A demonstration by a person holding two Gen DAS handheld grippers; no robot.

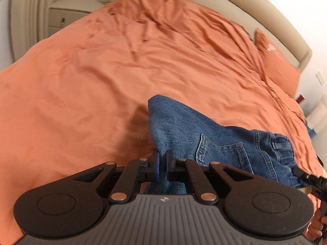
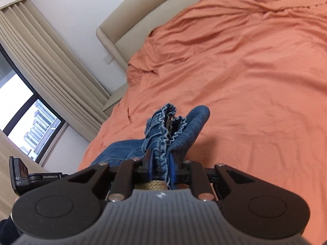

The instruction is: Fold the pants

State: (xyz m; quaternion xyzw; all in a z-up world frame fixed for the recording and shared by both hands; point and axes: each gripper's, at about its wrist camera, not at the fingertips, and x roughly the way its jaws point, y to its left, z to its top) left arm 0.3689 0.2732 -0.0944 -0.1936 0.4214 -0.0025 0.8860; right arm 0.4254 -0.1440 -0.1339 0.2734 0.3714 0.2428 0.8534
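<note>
Blue jeans [image 1: 184, 126] are held up above an orange bed cover [image 1: 102, 81]. My left gripper [image 1: 162, 156] is shut on a fold of the denim; a back pocket and the waistband [image 1: 282, 143] trail off to the right. There my right gripper [image 1: 304, 176] shows at the frame edge, with a hand under it. In the right wrist view my right gripper [image 2: 160, 159] is shut on the bunched, gathered waistband [image 2: 165, 120], and a rounded fold of the jeans [image 2: 190, 126] sticks up past the pads. More denim hangs down to the left.
The orange cover [image 2: 255, 81] is wrinkled and spreads over the whole bed. An orange pillow [image 1: 280, 67] lies by the beige headboard [image 1: 265, 16]. A beige nightstand [image 1: 67, 14] stands beyond the bed. Curtains [image 2: 51, 61] and a window [image 2: 26, 112] are at the left.
</note>
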